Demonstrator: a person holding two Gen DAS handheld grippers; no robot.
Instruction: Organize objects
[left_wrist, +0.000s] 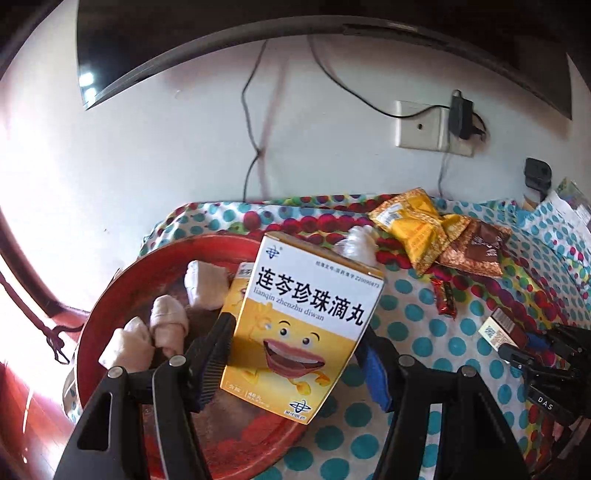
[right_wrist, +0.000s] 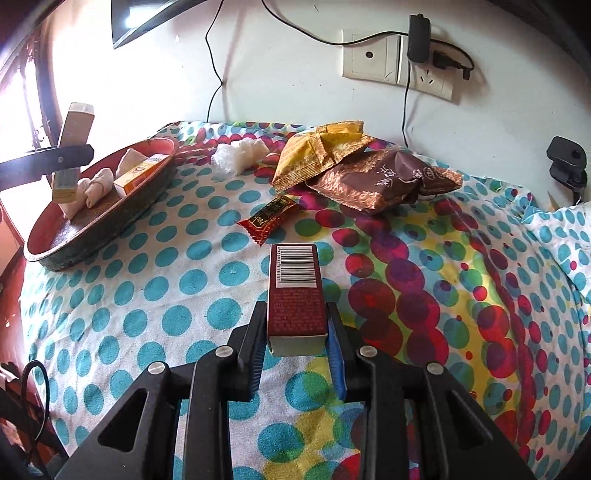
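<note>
Medicine box (left_wrist: 303, 343), yellow-white glossy cardboard, is clamped between the left tool's (left_wrist: 299, 347) widely spread jaws, held tilted over the round red tray's (left_wrist: 122, 280) 3 o'clock rim. Right tool (right_wrist: 297, 325) is nearly closed on a slim dark-red carton (right_wrist: 295, 295), barcode end at 12 o'clock, pitched down over the polka-dot cloth (right_wrist: 155, 280) on the tabletop. Rolled socks (left_wrist: 162, 325) lie in the tray. Crinkly foil snack packets (right_wrist: 354, 166) sit at 12 o'clock.

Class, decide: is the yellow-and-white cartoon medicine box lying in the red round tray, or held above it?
Held above it: the yellow-and-white medicine box sits between the left gripper fingers, over the red tray.
</note>
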